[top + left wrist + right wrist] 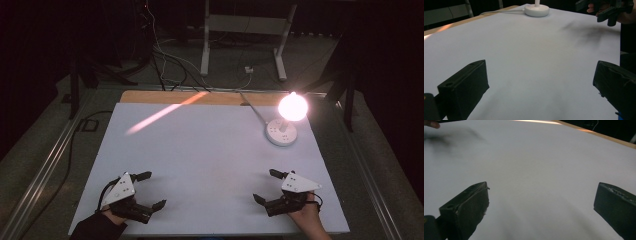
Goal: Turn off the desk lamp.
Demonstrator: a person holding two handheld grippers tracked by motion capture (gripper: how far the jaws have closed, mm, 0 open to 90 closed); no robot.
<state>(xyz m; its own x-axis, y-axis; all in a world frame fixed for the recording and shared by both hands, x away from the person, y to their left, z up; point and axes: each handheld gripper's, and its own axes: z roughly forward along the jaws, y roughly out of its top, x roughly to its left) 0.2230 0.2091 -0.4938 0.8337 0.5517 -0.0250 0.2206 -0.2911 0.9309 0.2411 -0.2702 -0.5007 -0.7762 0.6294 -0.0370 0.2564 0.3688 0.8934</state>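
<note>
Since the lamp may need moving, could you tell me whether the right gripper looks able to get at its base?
Probably yes: the right gripper is open, and bare white tabletop lies between it and the lamp base.

Two black grippers are seen, each topped by a grey three-cornered plate dotted with small dark screws: the left gripper [154, 190] and the right gripper [265, 186]. Blocky black jaws with a round hole near each base are shown up close. A dark sleeve [95, 228] is worn on the left arm. Thin black cables are looped beside both plates.
</note>
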